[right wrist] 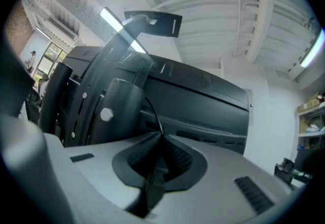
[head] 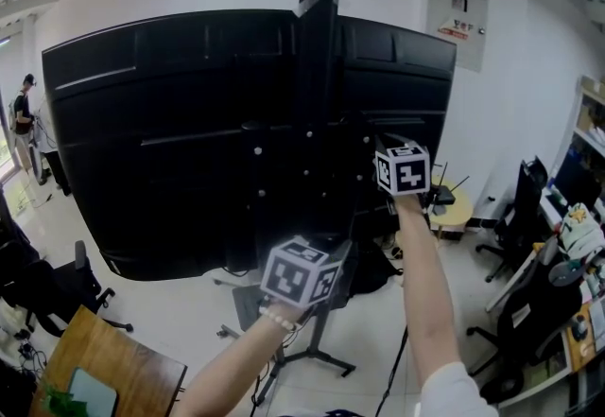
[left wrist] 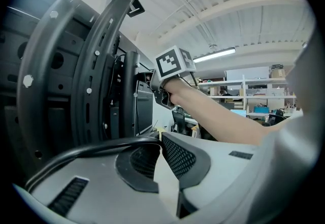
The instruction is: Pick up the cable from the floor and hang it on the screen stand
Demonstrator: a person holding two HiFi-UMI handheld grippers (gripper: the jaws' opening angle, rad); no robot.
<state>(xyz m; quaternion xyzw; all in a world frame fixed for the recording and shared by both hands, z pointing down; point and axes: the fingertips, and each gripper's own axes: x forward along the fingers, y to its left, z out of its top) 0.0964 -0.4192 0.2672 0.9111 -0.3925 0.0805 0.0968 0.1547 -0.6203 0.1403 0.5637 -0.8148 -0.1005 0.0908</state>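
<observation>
The cable (left wrist: 91,148) is up off the floor and you hold it at two places. It sweeps in as a thick black arc from the left and ends right in the nip of your left gripper (left wrist: 161,141), whose jaws are pressed together on it with no gap to speak of. Over on the other side, your right gripper (right wrist: 161,139) is pinched almost fully closed too, and a thin dark strand of cable (right wrist: 156,116) curls up out of its tips.

Both grippers are raised level against the back of the big black screen (head: 189,122), the right one higher and just beside the central column of the screen stand (head: 317,56), the left one lower and nearer you. A dark line hangs down beside your right forearm; it is probably the slack, though I can't be sure.

So the pickup looks done and you're into the hanging. The next move, as I read it, is to find a bracket or ledge on that column and lay the span between your grippers over it. Hold both grips until the cable sits on the stand, or it'll slide straight back down.
</observation>
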